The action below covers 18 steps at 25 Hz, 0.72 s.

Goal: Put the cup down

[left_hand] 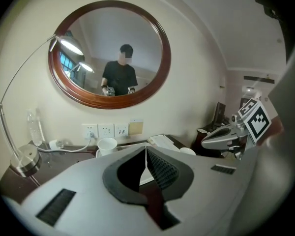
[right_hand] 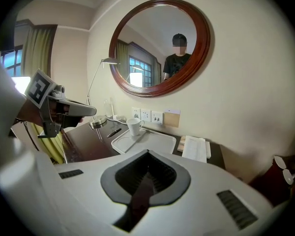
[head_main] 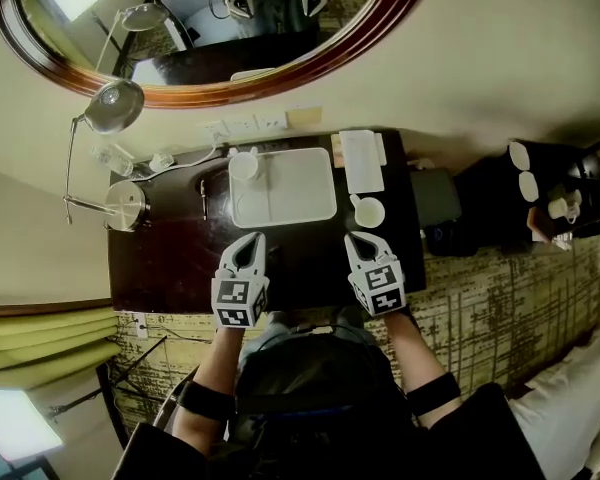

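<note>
Dark wood forms the tabletop (head_main: 170, 258), and both claws are held side by side over its near edge. The left claw (head_main: 251, 240) is closed tight, pads together with nothing between them. The right claw (head_main: 361, 239) is likewise closed and empty. Just beyond them a white tray (head_main: 295, 193) is laid flat, and the white cup (head_main: 244, 164) is stood upright in its far left corner. A small white dish (head_main: 368, 211) is set just right of the tray, with folded papers (head_main: 361, 160) behind it. An oval wood-framed mirror (head_main: 180, 28) is hung on the wall.
</note>
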{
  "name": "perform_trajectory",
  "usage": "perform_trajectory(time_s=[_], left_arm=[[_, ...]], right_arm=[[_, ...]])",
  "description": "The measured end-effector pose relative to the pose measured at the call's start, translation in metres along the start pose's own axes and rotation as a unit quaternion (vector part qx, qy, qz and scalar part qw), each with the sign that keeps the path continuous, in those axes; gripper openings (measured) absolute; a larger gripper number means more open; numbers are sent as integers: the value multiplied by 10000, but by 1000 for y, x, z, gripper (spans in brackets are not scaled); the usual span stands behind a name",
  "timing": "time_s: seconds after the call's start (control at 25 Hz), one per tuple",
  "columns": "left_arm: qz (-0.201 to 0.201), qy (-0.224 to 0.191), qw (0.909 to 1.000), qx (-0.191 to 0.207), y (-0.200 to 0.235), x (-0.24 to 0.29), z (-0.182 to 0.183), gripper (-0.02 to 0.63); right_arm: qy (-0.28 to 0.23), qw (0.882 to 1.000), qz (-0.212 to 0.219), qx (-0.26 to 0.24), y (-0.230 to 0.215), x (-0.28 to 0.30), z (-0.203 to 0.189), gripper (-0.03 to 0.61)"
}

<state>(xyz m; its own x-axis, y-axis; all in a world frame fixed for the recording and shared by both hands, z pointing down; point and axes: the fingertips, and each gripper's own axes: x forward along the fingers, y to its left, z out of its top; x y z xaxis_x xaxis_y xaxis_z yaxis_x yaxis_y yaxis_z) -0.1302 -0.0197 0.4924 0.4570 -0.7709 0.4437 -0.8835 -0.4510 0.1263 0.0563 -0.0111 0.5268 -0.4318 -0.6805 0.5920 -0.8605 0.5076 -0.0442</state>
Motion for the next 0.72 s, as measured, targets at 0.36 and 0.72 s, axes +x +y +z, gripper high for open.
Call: perform_trajectory(time_s=[0.36,0.72], left_arm=[[-155,338,9991,-206,38,31,-14,328],[-262,768,9960,-373,108,108,-15,525]], right_arm=[[100,9982,566,-151,44,21,14,6],[503,9969,584,-160,73,73,14,6]])
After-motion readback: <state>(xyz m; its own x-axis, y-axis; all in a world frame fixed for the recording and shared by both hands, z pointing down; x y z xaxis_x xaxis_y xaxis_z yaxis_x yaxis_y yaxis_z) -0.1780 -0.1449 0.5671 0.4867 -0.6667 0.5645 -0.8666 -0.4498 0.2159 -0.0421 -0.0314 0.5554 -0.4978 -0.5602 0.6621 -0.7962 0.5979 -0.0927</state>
